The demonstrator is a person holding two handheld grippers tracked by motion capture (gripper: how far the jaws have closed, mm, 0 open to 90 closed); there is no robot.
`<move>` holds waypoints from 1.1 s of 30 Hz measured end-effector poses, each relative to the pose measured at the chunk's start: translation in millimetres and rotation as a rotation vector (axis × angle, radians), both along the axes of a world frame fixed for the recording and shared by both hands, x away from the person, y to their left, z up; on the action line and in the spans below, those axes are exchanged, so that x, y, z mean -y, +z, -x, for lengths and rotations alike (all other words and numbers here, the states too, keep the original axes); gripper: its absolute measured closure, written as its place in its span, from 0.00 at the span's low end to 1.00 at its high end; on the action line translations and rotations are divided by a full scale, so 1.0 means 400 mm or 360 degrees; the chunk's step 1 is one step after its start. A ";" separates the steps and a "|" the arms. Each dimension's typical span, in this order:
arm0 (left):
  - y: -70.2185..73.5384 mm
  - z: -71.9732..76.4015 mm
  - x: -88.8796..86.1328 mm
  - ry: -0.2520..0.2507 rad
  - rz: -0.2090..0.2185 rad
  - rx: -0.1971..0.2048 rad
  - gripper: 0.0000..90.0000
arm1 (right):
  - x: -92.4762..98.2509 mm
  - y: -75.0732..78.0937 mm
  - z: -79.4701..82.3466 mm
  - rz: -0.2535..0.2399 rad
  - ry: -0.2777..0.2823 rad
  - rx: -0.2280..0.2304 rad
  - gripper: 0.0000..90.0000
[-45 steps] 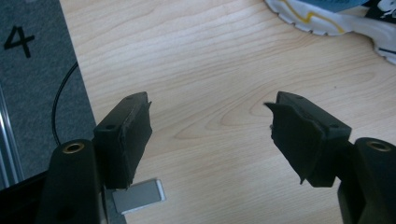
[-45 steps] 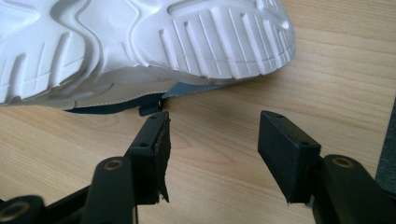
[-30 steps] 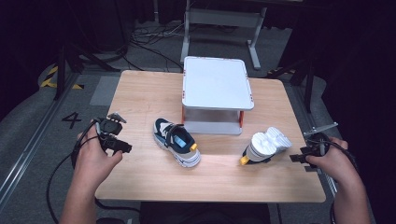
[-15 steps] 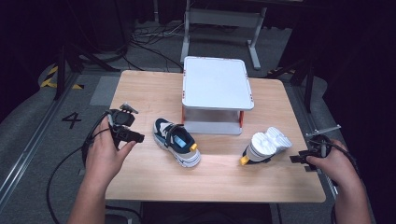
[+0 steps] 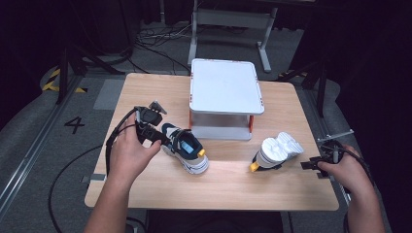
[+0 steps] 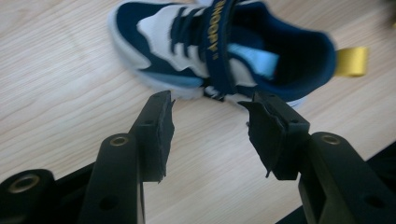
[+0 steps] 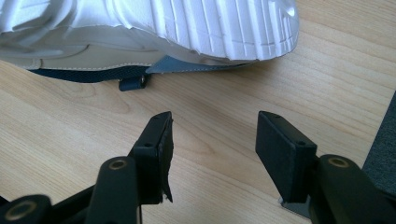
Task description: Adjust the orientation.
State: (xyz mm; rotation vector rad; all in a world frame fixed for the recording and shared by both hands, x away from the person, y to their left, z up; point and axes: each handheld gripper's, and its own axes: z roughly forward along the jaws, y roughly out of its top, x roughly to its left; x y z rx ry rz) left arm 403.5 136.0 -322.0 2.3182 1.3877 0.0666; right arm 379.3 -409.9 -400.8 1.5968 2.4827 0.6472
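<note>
Navy-and-white shoe [image 6: 219, 51] with a yellow heel tab, white-soled shoe [image 5: 277, 151], pale wood-grain table [image 5: 228, 184].

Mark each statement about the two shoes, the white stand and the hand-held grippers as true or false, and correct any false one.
1. The left shoe stands upright on its sole. True.
2. The right shoe stands upright too. False: it lies tipped over, with its white ribbed sole showing.
3. The left hand-held gripper is clamped on the left shoe. False: its jaws stand apart just short of the shoe, with nothing between them.
4. The white stand has a shoe on top. False: its top is bare, and both shoes lie on the table.
5. The right hand-held gripper is open, short of the right shoe. True.
</note>
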 end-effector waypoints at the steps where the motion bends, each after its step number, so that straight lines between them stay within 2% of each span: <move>1: -0.002 -0.006 0.002 0.0011 -0.0002 0.0014 0.59 | 0.000 0.000 0.000 0.0002 0.0008 0.0000 0.53; 6: -0.033 -0.031 0.027 0.0020 -0.0123 0.0044 0.51 | -0.001 -0.002 0.000 0.0000 0.0006 -0.0009 0.53; 10: -0.052 -0.044 0.058 -0.0042 -0.0035 0.0015 0.48 | -0.004 -0.004 -0.003 0.0006 0.0013 -0.0008 0.53; 14: -0.072 -0.067 0.080 -0.0011 -0.0078 0.0037 0.46 | -0.008 -0.004 -0.001 0.0004 0.0017 -0.0005 0.53; 17: -0.084 -0.085 0.093 0.0009 -0.0085 0.0009 0.47 | -0.008 -0.006 -0.001 0.0007 0.0025 -0.0009 0.53; 21: -0.116 -0.111 0.110 0.0062 -0.0139 -0.0021 0.52 | -0.008 -0.008 -0.001 0.0009 0.0024 -0.0008 0.52; 25: -0.143 -0.120 0.119 0.0060 -0.0155 -0.0066 0.58 | -0.007 -0.009 -0.001 0.0009 0.0026 -0.0004 0.52; 28: -0.145 -0.117 0.124 0.0072 -0.0191 -0.0023 0.68 | -0.006 -0.009 -0.001 0.0016 0.0023 -0.0003 0.52; 30: -0.138 -0.113 0.125 0.0076 -0.0206 0.0004 0.79 | -0.007 -0.009 -0.001 0.0015 0.0029 -0.0003 0.52; 33: -0.133 -0.109 0.122 0.0072 -0.0211 0.0003 0.82 | -0.009 -0.010 -0.001 0.0022 0.0044 -0.0005 0.52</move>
